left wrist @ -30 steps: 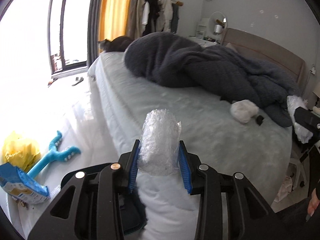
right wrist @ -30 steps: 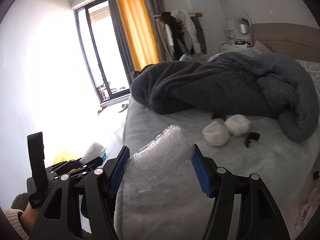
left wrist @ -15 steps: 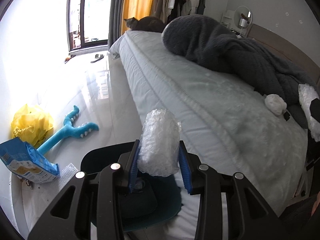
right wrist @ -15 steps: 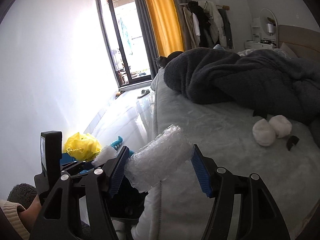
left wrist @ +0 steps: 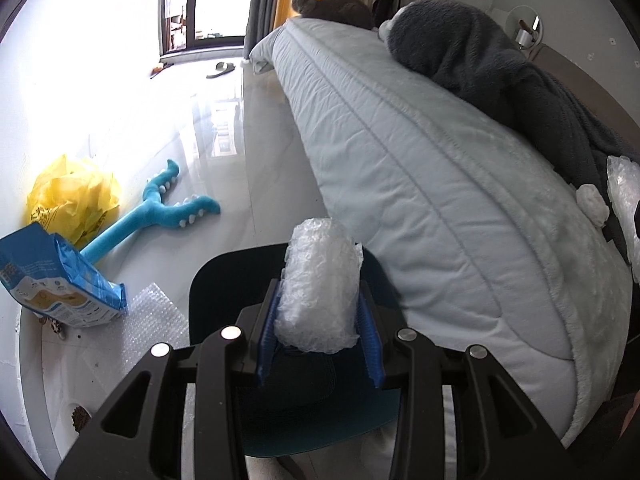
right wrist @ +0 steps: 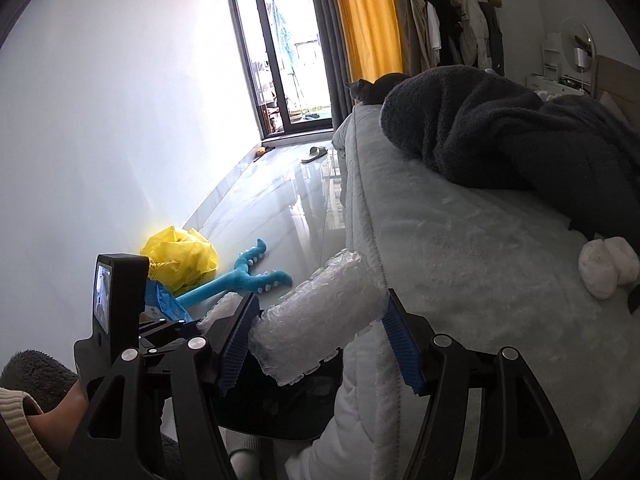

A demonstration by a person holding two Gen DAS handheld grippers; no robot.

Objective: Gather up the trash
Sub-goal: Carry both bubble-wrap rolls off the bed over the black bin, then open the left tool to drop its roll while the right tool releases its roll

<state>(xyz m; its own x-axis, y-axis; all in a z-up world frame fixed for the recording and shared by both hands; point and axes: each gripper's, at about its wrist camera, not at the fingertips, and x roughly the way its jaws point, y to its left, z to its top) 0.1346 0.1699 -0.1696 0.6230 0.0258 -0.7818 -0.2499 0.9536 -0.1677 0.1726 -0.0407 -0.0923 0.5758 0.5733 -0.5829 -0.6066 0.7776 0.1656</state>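
My left gripper (left wrist: 319,318) is shut on a roll of bubble wrap (left wrist: 320,288) and holds it above a dark blue bin (left wrist: 248,280) on the floor beside the bed. My right gripper (right wrist: 320,334) is shut on a second bubble wrap roll (right wrist: 316,312), held at a slant over the bed's edge and the same bin (right wrist: 280,404). That second roll also shows in the left wrist view (left wrist: 624,204) at the far right. The left gripper shows in the right wrist view (right wrist: 188,328), low left.
A pale bed (left wrist: 440,184) with a dark blanket (left wrist: 500,72), white balls (right wrist: 608,264) and a cat (left wrist: 332,4). On the floor: yellow bag (left wrist: 72,196), blue toy (left wrist: 156,216), blue packet (left wrist: 52,284), flat bubble wrap sheet (left wrist: 152,316), slipper (left wrist: 220,67).
Both grippers swung left and down from over the bed toward the floor side. The bin has come into view under the two bubble wrap rolls. Both grips stay shut.
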